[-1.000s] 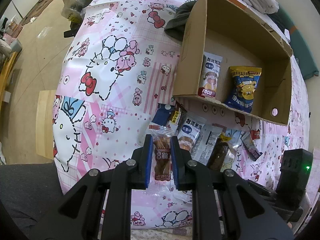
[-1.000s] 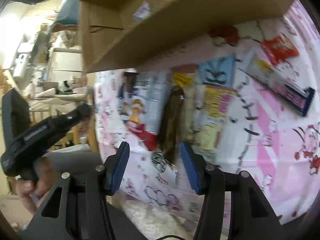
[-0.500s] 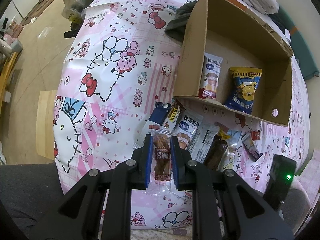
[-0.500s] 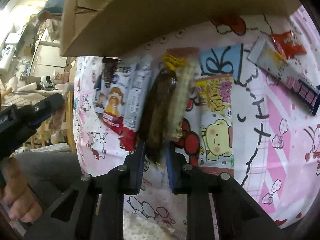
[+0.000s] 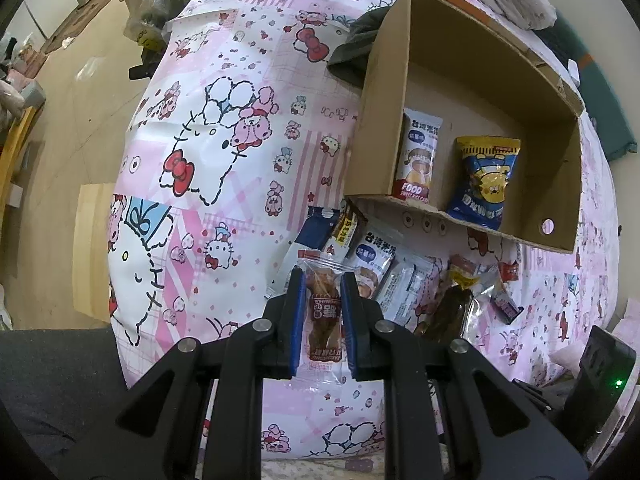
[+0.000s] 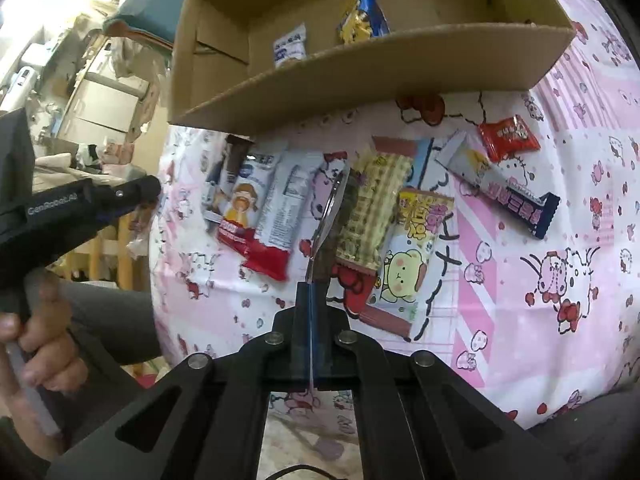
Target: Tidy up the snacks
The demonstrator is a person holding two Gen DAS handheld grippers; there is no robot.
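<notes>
Right gripper (image 6: 311, 300) is clamped on the tail of a dark snack pack (image 6: 334, 216), jaws pressed fully together on the thin wrapper edge, the pack's far end raised off the row of snacks. Left gripper (image 5: 320, 300) is clamped on a brown snack pack (image 5: 323, 304) held upright between its pads (image 5: 295, 312). Both hang over the near edge of the bed (image 5: 224, 208), whose pink cartoon sheet carries the loose snacks. Beyond them, toward the far edge, stands the cardboard box (image 5: 380, 120), holding a white pack (image 5: 418, 160) and a blue-yellow bag (image 5: 486, 180).

The step in hand looks like pick-up finished on both sides; next each pack needs carrying over the box's near wall and releasing inside, clear of the two already there.

A second ago the right jaws stood apart astride the dark pack as it lay flat; now they have shut and the pack is tilted up. The left grip has not changed.
</notes>
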